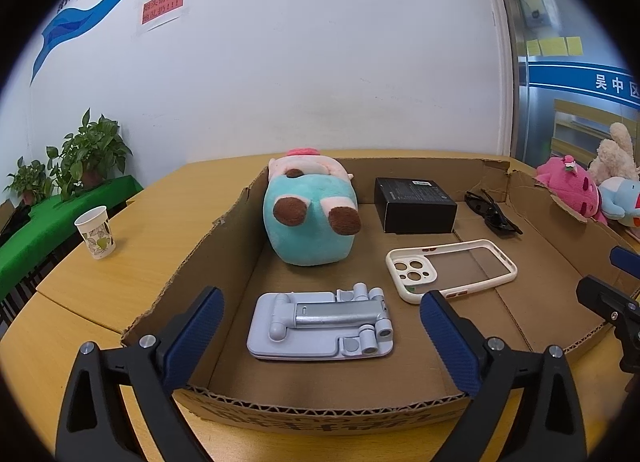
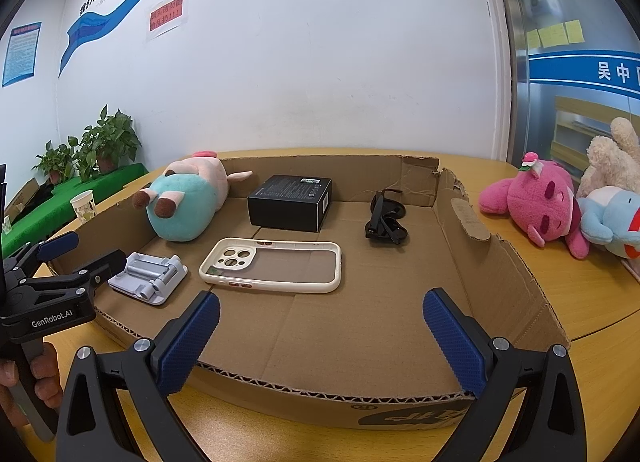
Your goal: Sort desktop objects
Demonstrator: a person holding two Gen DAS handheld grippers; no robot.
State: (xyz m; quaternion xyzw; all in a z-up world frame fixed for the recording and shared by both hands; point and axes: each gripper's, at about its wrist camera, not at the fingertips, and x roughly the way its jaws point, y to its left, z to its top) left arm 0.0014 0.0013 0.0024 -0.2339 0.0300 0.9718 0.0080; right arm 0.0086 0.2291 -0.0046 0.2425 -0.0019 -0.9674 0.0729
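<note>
- Both pairs of tongs hung over the near wall of a shallow cardboard tray [image 1: 224, 221] on a yellow wooden table [image 1: 132, 274]
- Left tongs [image 1: 320, 332] stood spread wide, blue pads apart and pinching nothing; a folded grey phone stand [image 1: 320, 326] lay flat on the tray floor between and just beyond their tips, touching neither pad
- Right tongs [image 2: 320, 332] were likewise spread wide and empty, with bare cardboard between their tips
- A white phone case [image 2: 272, 266] lay flat just beyond the right tongs' left tip, and to the right of the phone stand as the left tongs saw it
- A teal and pink plush toy [image 1: 310, 217] lay on its side farther off, straight ahead of the left tongs, against the tray's left wall
- A black box [image 1: 416, 203] sat to the right of that toy, near the far wall
- Folded dark sunglasses [image 2: 386, 221] lay well ahead of the right tongs, right of the box
- A pink plush toy [image 2: 536, 201] and other soft toys rested on the table outside the tray's right wall
- A paper cup [image 1: 96, 232] stood upright on the table, left of the tray
- A person's fingers [image 2: 42, 370] gripped the handle of the left tongs
</note>
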